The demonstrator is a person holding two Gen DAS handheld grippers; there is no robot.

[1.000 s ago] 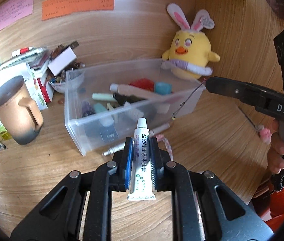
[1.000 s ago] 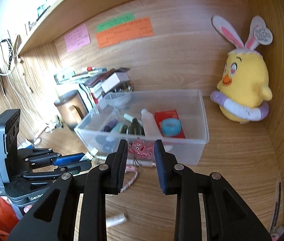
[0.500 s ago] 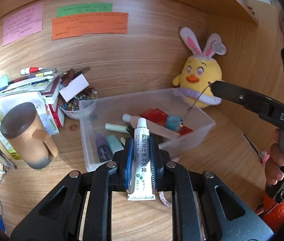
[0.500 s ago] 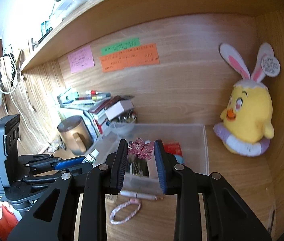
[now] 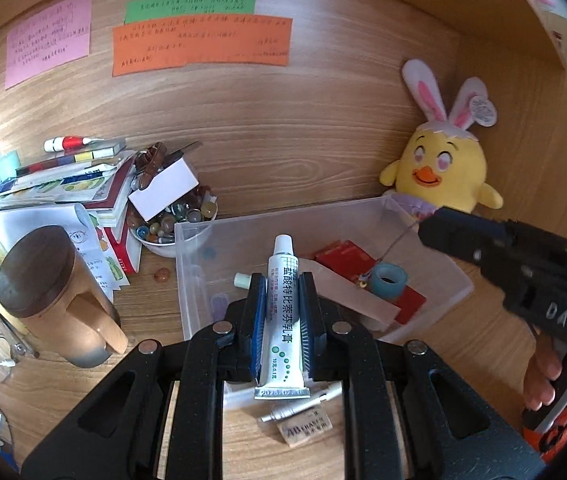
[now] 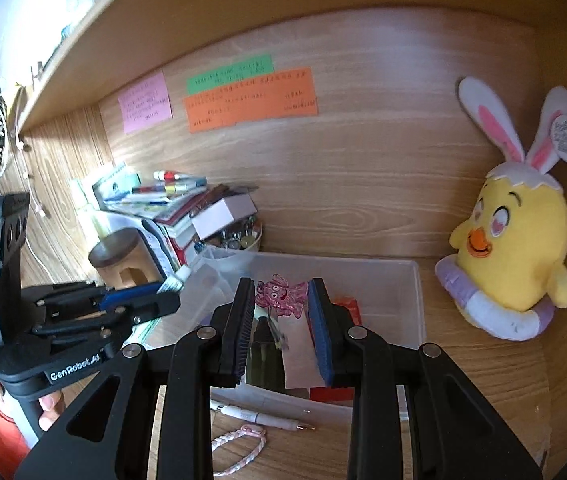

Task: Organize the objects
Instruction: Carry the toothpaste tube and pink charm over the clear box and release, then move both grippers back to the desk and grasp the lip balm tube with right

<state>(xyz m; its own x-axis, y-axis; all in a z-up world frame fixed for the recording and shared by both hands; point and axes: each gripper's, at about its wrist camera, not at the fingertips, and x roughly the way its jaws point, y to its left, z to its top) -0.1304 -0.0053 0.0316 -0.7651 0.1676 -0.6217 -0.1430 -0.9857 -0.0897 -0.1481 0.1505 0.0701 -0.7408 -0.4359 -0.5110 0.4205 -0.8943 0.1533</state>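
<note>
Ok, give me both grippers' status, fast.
Left gripper: shut on the ointment tube, above the clear bin.
Right gripper: shut on the pink charm, over the same bin.

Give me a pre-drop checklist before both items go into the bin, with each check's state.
1. Left hand-held gripper shut on the tube: ok.
2. Right hand-held gripper shut on the pink charm: ok.
3. Charm above the bin: ok.
4. Tube over the bin: cannot tell; the gripper hides the near wall.
5. Free space in the bin: ok, its floor shows bare by the far wall.
6. The two grippers apart: ok.
</note>
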